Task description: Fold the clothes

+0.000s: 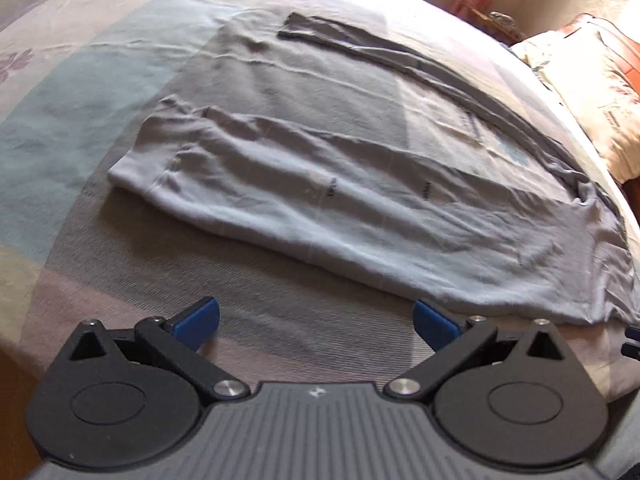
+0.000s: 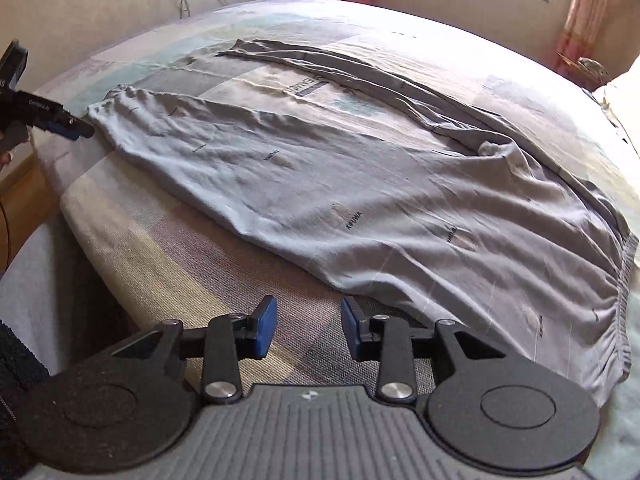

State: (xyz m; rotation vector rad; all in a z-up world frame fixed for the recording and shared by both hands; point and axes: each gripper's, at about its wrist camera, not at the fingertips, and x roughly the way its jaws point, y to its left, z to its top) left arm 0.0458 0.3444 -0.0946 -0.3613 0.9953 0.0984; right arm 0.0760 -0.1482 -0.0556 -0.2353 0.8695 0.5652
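On the bed [image 2: 132, 240], a pair of grey trousers [image 2: 360, 184] is lying spread out lengthwise, one leg resting over the other along the nearer side, the elastic waistband [image 2: 624, 300] sitting at the right and the cuffs [image 1: 132, 168] at the left. The left hand-held gripper [image 1: 316, 320] is hovering just short of the near edge with its fingers standing wide and holding nothing; the right hand-held gripper [image 2: 308, 330] is hanging near the waist end, its fingers parted more narrowly, also carrying nothing. This lay is fitting either trousers halved leg-on-leg and awaiting a crosswise fold, or ones merely laid out; any grasp is calling for both ends pinched together.
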